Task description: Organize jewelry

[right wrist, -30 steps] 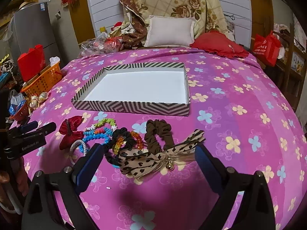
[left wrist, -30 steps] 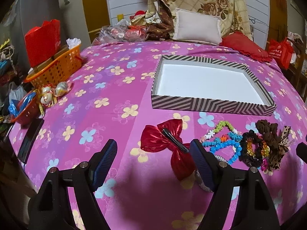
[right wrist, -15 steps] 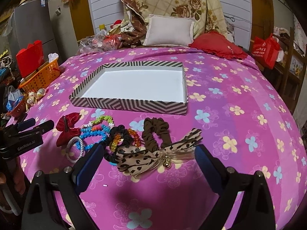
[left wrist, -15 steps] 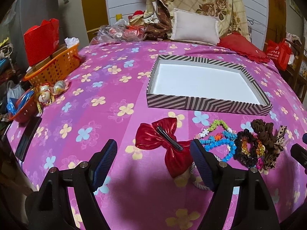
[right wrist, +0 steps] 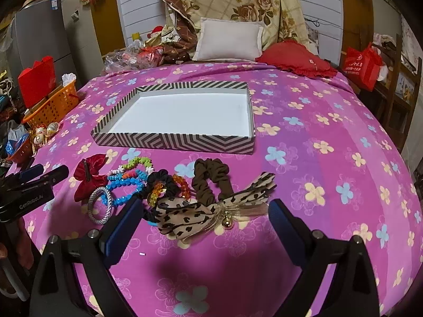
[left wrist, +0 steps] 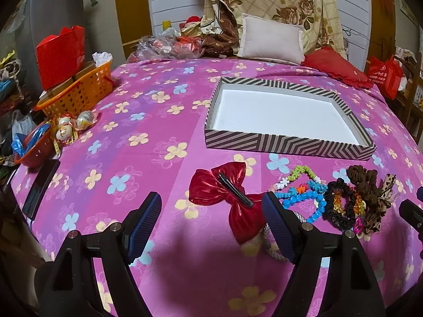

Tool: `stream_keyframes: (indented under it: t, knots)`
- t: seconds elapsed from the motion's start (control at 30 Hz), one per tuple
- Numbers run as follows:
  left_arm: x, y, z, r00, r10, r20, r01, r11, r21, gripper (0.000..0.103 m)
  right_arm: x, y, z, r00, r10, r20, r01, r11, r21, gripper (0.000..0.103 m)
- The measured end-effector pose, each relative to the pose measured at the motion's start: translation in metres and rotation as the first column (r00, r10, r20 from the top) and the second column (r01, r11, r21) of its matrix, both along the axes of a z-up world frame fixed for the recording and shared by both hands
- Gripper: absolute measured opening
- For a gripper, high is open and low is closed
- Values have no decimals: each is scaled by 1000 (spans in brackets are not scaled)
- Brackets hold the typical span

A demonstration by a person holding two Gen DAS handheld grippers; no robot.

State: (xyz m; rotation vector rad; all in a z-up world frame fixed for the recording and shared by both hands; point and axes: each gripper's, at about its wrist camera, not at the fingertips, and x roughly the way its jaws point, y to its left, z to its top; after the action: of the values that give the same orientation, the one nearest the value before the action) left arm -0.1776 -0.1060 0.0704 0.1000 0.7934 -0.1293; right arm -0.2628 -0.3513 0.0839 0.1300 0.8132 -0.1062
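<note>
Over the last second both grippers have drawn back slightly from the jewelry row on the bed, so no pick has begun. The left gripper [left wrist: 211,222] and right gripper [right wrist: 203,224] hang with fingers spread wide, holding nothing. The satin red bow clip [left wrist: 227,198], knobbly plastic bead bracelets [left wrist: 301,195], a woven silver bangle [right wrist: 99,208], ruched scrunchies [right wrist: 211,179] and a leopard ribbon bow [right wrist: 208,211] lie bunched just before the empty zigzag cardboard box [right wrist: 174,141].
</note>
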Motion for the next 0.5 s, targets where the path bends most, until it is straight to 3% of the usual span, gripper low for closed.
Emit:
stream_keyframes:
  t: [0.5]
  knots:
    - [-1, 1, 0, 1000, -4, -1, 4, 1000, -4, 53, -1, 2, -3, 1000, -2, -10, 2, 1000, -14, 98]
